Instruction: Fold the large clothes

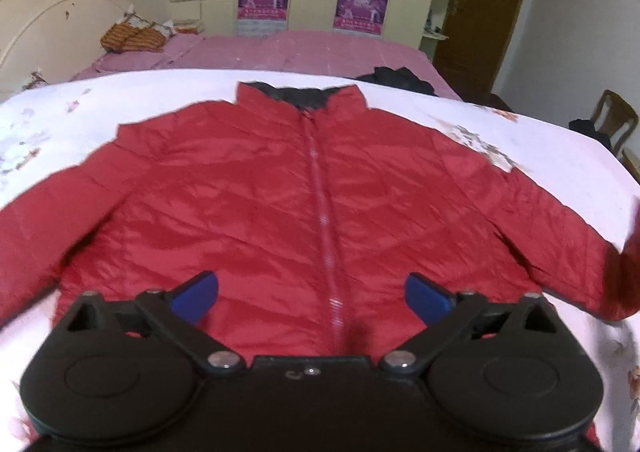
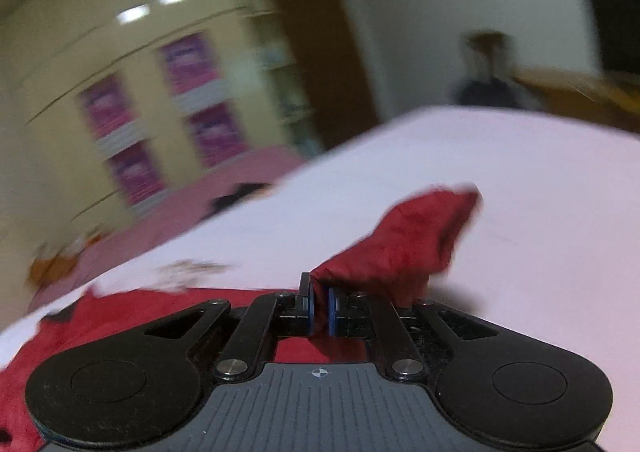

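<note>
A: Left tool (image 1: 311, 298) is angled down over the hem of the red jacket (image 1: 256, 204), blue pads spread wide, nothing between them.

B: And the jacket lies front-up on the white flowered sheet (image 1: 540, 156), zip closed, dark collar (image 1: 300, 96) at the far end, both sleeves out to the sides.

A: Over to the right tool (image 2: 319, 310). It's tilted, the whole room leans in its view, and its pads are clamped tight on a fold of red cloth.

B: That's the sleeve (image 2: 404, 244), I'd say. The cuff end stands up beyond the fingers, lifted clear of the sheet.

A: Hard to read, though. The right view is badly smeared; the cupboard (image 2: 160, 100) and the door (image 2: 320, 52) are just streaks.

B: The left view barely catches that lift: only a red blur at the right edge, the sleeve end cut off by the frame.

A: The left sleeve runs out of frame on its side too, and the tool's black body hides the hem.

B: The left view alone shows the whole jacket, plus the pink bed (image 1: 280, 52) behind, a dark garment (image 1: 400, 78) on it and a chair (image 1: 612, 120) at the right.

A: The right view alone shows the grip itself, red cloth pinched between the pads.
</note>
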Available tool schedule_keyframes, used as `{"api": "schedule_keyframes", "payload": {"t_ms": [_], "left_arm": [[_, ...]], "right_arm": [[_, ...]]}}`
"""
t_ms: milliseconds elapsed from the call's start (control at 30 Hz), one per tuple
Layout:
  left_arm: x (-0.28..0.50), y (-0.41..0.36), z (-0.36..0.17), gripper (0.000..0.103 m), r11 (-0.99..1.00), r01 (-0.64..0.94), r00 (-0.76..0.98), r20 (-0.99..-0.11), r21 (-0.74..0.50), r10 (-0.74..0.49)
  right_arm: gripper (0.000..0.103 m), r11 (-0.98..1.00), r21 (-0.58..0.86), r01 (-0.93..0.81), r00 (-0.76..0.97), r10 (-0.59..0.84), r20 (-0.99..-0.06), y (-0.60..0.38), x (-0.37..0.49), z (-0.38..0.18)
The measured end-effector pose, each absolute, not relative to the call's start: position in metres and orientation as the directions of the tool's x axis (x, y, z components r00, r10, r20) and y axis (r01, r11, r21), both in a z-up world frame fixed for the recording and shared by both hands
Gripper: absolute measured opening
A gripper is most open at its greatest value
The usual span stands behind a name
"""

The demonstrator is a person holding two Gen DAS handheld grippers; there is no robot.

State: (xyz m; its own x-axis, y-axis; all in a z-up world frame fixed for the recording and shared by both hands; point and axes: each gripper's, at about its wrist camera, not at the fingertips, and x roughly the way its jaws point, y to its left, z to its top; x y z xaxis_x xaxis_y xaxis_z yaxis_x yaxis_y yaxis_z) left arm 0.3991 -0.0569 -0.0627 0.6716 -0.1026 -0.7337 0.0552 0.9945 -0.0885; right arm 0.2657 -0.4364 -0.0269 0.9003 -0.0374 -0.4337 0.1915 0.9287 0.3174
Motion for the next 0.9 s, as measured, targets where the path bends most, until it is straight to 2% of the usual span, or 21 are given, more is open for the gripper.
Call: {"api": "schedule_keyframes", "payload": {"t_ms": [133, 333, 433, 733, 767, 800, 833, 867, 900], "left_arm": [[0.41, -0.034, -0.059, 0.09, 0.993, 0.055, 0.686, -0.718, -0.108, -0.116], [0.425, 0.003, -0.058, 0.09, 0.972, 0.083, 0.693, -0.688, -0.221, -0.216], [0.429, 0.02, -0.062, 0.084, 0.952, 0.1, 0.681, -0.679, -0.288, -0.277], [0.436, 0.052, -0.074, 0.086, 0.922, 0.102, 0.66, -0.668, -0.373, -0.344], [0.438, 0.053, -0.076, 0.086, 0.917, 0.104, 0.658, -0.665, -0.385, -0.354], [0.44, 0.054, -0.077, 0.086, 0.911, 0.108, 0.656, -0.66, -0.398, -0.366], [0.442, 0.054, -0.078, 0.088, 0.903, 0.114, 0.653, -0.654, -0.415, -0.383], [0.446, 0.052, -0.081, 0.088, 0.897, 0.119, 0.646, -0.653, -0.426, -0.396], [0.45, 0.048, -0.084, 0.088, 0.891, 0.131, 0.631, -0.656, -0.436, -0.414]], "right_arm": [[0.006, 0.967, 0.253, -0.012, 0.881, 0.13, -0.454, -0.351, 0.291, -0.022], [0.006, 0.954, 0.172, -0.245, 0.79, 0.3, -0.535, -0.235, 0.296, -0.037], [0.006, 0.934, 0.137, -0.331, 0.743, 0.348, -0.571, -0.191, 0.29, -0.054], [0.007, 0.885, 0.111, -0.453, 0.638, 0.409, -0.652, -0.119, 0.311, -0.096], [0.019, 0.888, 0.107, -0.447, 0.647, 0.404, -0.646, -0.121, 0.318, -0.095], [0.047, 0.889, 0.123, -0.44, 0.656, 0.412, -0.633, -0.125, 0.323, -0.093], [0.06, 0.897, 0.129, -0.424, 0.681, 0.409, -0.608, -0.131, 0.318, -0.088], [0.071, 0.904, 0.121, -0.41, 0.706, 0.398, -0.585, -0.138, 0.314, -0.081], [0.07, 0.911, 0.114, -0.397, 0.722, 0.387, -0.574, -0.144, 0.311, -0.075]]}}
